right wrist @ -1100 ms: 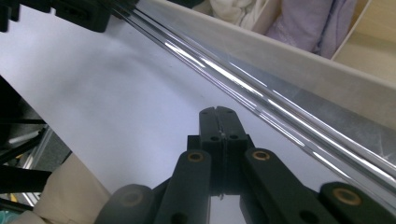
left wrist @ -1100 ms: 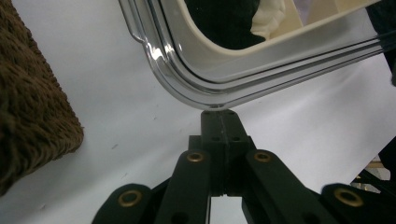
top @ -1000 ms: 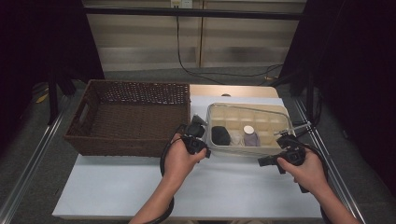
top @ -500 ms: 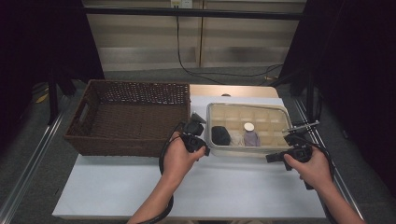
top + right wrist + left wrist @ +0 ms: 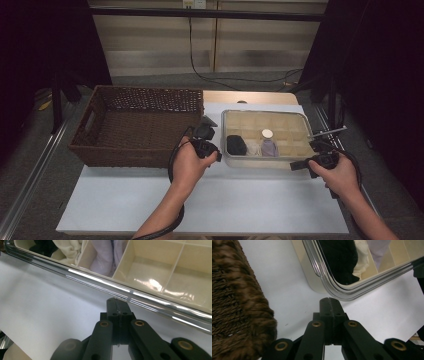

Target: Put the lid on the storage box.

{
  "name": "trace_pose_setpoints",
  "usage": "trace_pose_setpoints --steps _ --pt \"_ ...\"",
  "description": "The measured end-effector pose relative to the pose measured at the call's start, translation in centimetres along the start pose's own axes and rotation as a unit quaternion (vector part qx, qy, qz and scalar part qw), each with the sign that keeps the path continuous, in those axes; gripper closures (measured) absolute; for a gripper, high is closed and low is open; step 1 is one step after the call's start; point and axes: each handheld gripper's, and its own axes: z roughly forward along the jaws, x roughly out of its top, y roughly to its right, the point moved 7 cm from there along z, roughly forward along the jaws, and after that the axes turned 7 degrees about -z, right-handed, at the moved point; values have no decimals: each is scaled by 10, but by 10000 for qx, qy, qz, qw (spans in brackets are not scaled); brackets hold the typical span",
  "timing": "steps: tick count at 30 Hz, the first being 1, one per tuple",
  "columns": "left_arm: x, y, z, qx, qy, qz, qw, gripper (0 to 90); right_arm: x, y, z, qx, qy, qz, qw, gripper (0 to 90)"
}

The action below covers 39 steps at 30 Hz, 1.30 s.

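A clear plastic compartment box (image 5: pixel 292 161) lies on the white table, right of a brown wicker basket (image 5: pixel 135 125). Its front-left cells hold a black rolled cloth (image 5: pixel 236 145), a cream cloth (image 5: pixel 252 148) and a lavender cloth (image 5: pixel 269 149), with a white round piece (image 5: pixel 267 133) just behind. My left gripper (image 5: pixel 207 126) hovers between basket and box, shut and empty; its jaws (image 5: pixel 329 301) point at the box's corner (image 5: pixel 337 291). My right gripper (image 5: pixel 304 163) is at the box's front right corner, shut and empty, with its tip (image 5: pixel 117 302) just short of the rim (image 5: pixel 100 281).
The basket's weave (image 5: pixel 234 302) is close on the left of my left gripper. Several empty cells (image 5: pixel 160 272) fill the right part of the box. Bare white tabletop (image 5: pixel 225 200) stretches in front of both hands. Black cables trail from each gripper.
My right hand has shifted a little to the right along the box's front edge. The left hand has stayed where it was.
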Motion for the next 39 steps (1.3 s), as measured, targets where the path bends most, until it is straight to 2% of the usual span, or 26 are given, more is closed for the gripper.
trace_pose_setpoints --steps 7,14,24,28,31,34,37,39 --pt "7 1 0 81 86 -60 9999 900 -1 2 -1 24 -4 12 10000 900" --pt "8 3 5 110 18 -89 9999 900 -1 3 -2 -33 -22 10 10000 900" --pt "9 2 8 323 -122 -122 9993 900 -3 5 -3 -19 -21 -10 10000 900" --pt "9 1 8 307 -112 -132 9994 900 -5 4 -2 -3 -48 -19 10000 900" --pt "7 1 7 401 -132 -149 9990 900 -5 4 -2 11 -36 -33 10000 900" --pt "5 0 7 324 -168 -127 9993 900 -5 5 -2 -18 -40 2 10000 900" --pt "6 1 8 397 -151 -126 9990 900 -4 6 -3 -24 3 10 10000 900" --pt "6 2 12 364 -193 -154 9990 900 -4 6 -3 -16 16 16 10000 900"
